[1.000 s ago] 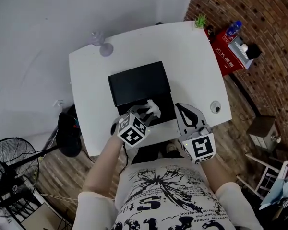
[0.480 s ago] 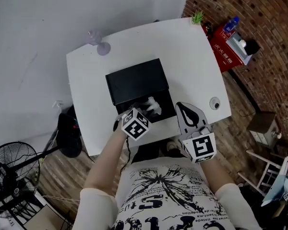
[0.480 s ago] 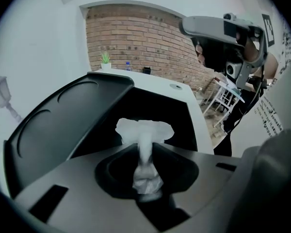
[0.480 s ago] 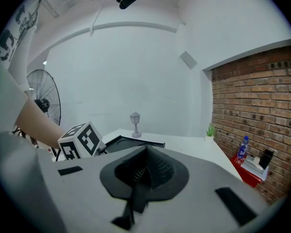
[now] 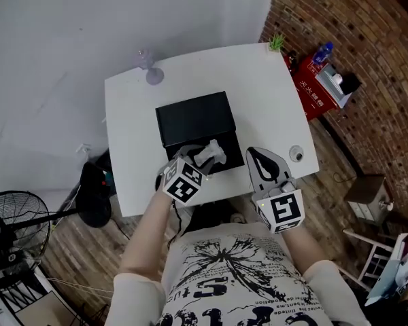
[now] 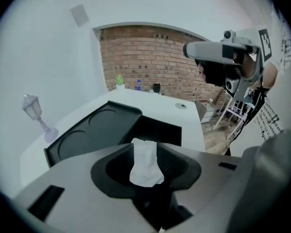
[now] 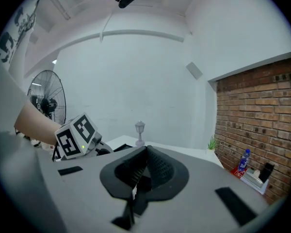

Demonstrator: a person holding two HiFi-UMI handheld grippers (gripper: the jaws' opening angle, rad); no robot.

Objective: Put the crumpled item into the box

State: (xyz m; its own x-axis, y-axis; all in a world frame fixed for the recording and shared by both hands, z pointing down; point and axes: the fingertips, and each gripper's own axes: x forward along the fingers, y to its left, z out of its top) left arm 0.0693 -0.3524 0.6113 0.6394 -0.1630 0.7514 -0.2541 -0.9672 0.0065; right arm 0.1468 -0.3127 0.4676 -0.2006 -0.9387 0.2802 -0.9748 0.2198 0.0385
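Note:
A black box (image 5: 194, 117) lies open on the white table (image 5: 265, 94), its lid (image 6: 94, 130) flat at the far side and its tray (image 6: 160, 132) nearer me. The crumpled white item (image 5: 211, 153) hangs over the tray's near part. It sits between the jaws of my left gripper (image 5: 205, 157), which are opening around it (image 6: 145, 164). My right gripper (image 5: 260, 153) is shut with nothing in it. It hovers over the table's front edge, right of the box, and its jaws meet at the tip (image 7: 146, 150).
A small lamp ornament (image 5: 149, 70) stands at the table's far left, a round disc (image 5: 296, 153) near its front right corner, and a little plant (image 5: 277, 43) at the far right corner. A red case (image 5: 313, 87) lies by the brick wall. A fan (image 5: 13, 216) stands left.
The left gripper's jaws stand wider round the white item than before. It has stayed over the box's near part. The right gripper has hardly moved.

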